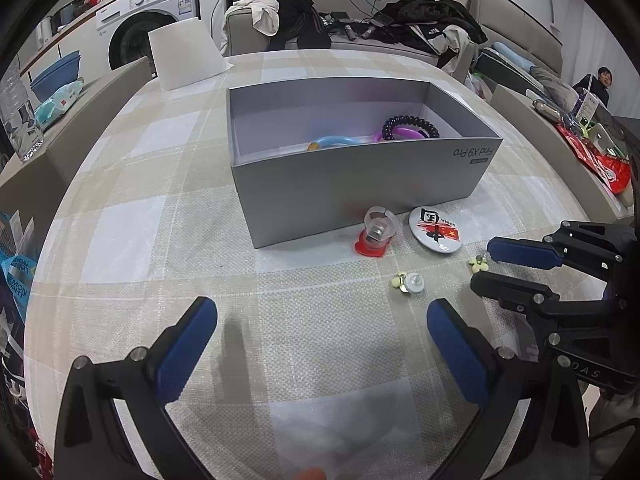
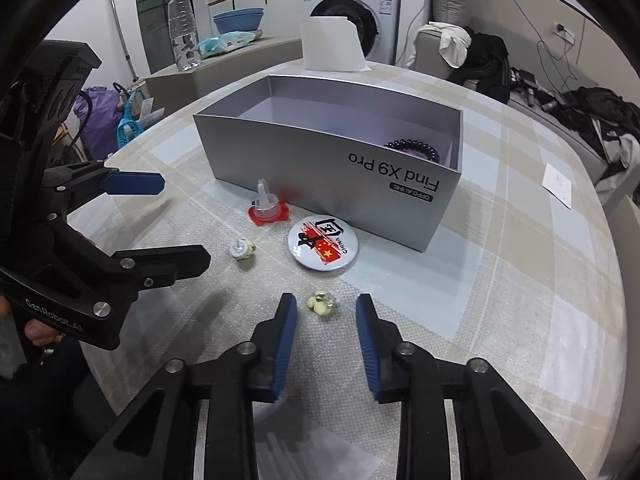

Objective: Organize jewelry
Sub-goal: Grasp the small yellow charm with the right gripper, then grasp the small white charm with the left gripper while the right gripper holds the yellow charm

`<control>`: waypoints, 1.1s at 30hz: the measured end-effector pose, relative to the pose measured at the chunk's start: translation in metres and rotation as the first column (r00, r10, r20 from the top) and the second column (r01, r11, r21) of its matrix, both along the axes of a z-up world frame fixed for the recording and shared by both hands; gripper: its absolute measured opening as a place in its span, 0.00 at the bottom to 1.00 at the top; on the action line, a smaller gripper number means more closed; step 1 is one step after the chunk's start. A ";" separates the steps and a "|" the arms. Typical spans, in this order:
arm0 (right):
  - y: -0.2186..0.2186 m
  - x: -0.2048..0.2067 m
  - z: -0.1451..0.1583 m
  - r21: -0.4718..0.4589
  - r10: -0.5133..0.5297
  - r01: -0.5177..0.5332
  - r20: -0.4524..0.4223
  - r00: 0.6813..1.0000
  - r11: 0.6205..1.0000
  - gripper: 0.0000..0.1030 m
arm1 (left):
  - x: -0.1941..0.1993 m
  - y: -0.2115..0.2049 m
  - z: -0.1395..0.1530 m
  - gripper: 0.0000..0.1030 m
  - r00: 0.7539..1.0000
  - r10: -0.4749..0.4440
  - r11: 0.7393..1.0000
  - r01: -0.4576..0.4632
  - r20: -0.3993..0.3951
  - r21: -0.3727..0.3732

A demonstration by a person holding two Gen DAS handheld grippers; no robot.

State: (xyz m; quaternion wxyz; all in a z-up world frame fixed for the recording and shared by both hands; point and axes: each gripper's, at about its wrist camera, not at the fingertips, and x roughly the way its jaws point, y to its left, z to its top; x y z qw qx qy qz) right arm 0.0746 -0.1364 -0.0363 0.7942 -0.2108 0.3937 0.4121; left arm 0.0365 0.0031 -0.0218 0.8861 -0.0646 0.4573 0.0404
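Right hand-held gripper [image 2: 326, 312] jaws narrow but not touching, straddling a pale flower earring [image 2: 320, 304] flat on the checked surface [image 2: 500, 280]. Left hand-held gripper [image 1: 322, 336] wide, empty. Second earring [image 2: 241, 249] sits near the "CHINA" badge [image 2: 323, 242]. Grey box [image 2: 320, 160], long axis across, reads "Find X9 Pro", "OPPO".

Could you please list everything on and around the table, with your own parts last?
box: one, grey, open, mid-table
bracelets: beaded dark one, purple and blue rings, inside box
badge: one, white, before box
ring stand: one, clear on red base, beside badge
earrings: two, pale yellow, on table; one lies apart
paper: one, white, behind box
bottle: one, clear, counter
washer: one, white, background
left gripper: blue fingers, open
right gripper: blue fingers either side of an earring, not touching
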 end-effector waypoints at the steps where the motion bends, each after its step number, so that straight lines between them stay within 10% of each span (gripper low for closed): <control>1: 0.000 0.000 0.000 0.005 0.004 -0.004 -0.005 1.000 1.000 0.28 | 0.000 0.000 0.000 0.99 1.000 0.000 1.000 0.000 0.000 0.000; 29: -0.004 0.002 0.007 0.064 0.018 -0.018 -0.011 1.000 0.998 0.07 | 0.001 -0.013 0.001 0.98 0.998 -0.062 0.997 0.063 0.020 -0.040; 33: -0.009 0.005 0.013 0.093 0.006 -0.005 -0.011 1.000 0.996 0.07 | 0.003 -0.020 0.001 0.69 0.992 -0.121 0.991 0.123 0.033 -0.058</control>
